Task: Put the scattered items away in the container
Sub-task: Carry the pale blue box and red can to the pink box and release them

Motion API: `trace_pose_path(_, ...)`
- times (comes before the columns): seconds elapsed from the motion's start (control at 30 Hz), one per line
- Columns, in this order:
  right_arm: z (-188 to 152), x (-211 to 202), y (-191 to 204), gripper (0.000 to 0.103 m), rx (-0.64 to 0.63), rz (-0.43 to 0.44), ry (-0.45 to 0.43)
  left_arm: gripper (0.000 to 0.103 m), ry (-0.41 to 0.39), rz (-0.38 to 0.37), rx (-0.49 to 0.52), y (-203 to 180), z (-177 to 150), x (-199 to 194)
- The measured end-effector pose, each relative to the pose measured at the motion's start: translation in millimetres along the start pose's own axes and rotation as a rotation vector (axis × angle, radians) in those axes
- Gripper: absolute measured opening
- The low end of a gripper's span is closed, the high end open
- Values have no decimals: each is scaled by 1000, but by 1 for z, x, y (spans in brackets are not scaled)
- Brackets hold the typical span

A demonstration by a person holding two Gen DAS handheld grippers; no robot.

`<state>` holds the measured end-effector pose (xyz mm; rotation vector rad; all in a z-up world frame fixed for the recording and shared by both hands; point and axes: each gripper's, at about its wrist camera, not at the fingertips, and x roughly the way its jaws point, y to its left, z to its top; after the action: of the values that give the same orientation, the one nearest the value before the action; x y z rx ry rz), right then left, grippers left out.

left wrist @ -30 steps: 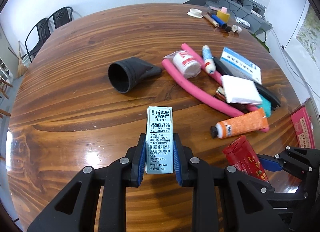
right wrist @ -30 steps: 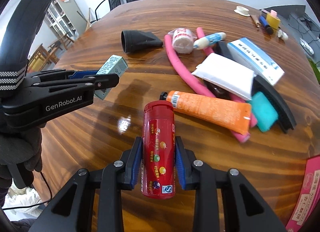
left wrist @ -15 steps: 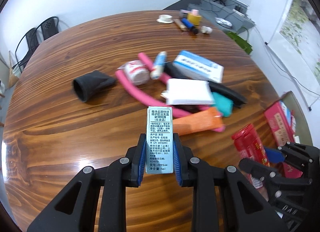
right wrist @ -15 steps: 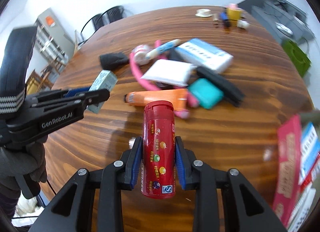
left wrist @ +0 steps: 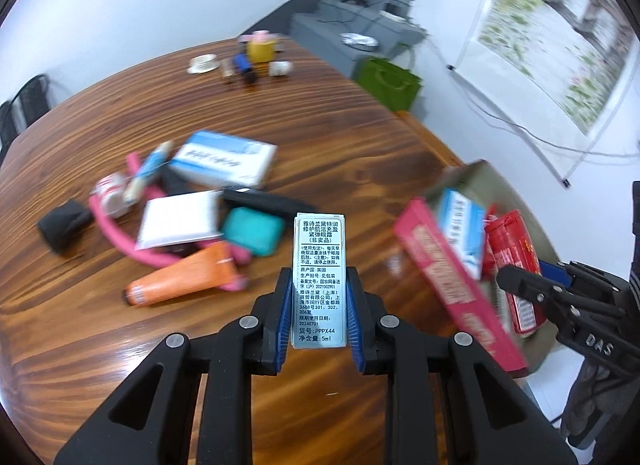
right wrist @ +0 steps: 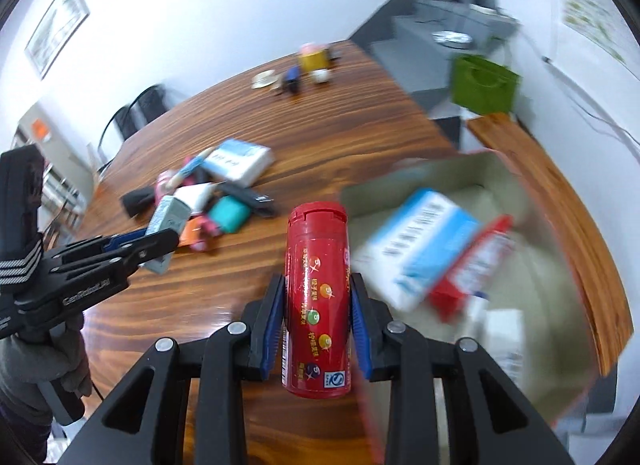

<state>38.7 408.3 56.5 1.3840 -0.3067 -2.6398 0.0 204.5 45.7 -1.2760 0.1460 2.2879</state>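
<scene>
Left wrist view: left tongs [left wrist: 319,297] pinch the pale carton [left wrist: 318,280] above bare counter [left wrist: 120,345], beside the container [left wrist: 460,285].

Right wrist view: right tongs [right wrist: 317,317] pinch the red canister [right wrist: 317,297] at the container's [right wrist: 560,225] near rim.

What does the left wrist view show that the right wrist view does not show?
Only the left wrist view shows the printed label of the pale box held by the left gripper, and the wall poster. Only the right wrist view shows the container's inside floor and the framed picture. Both show the red tube in the right gripper, the pile with the teal case, and the green bag.
</scene>
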Motion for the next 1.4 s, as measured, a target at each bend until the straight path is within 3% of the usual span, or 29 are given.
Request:
trace_pose_path(0.27, -13, -25, -64, 34, 124, -58, -25, 26, 10, -67, 88, -63, 7, 8)
trace_pose_path(0.67, -18, -38, -99, 34, 174, -79, -46, 26, 32, -139, 171, -120, 14, 19)
trace_pose_path(1.13, -18, -41, -114, 34, 182, -80, -44, 27, 59, -199, 207, -155, 13, 27)
trace_pose_path(1.4, -21, -40, -125, 35, 212, -83, -38, 27, 100, -232, 169, -159, 10, 36)
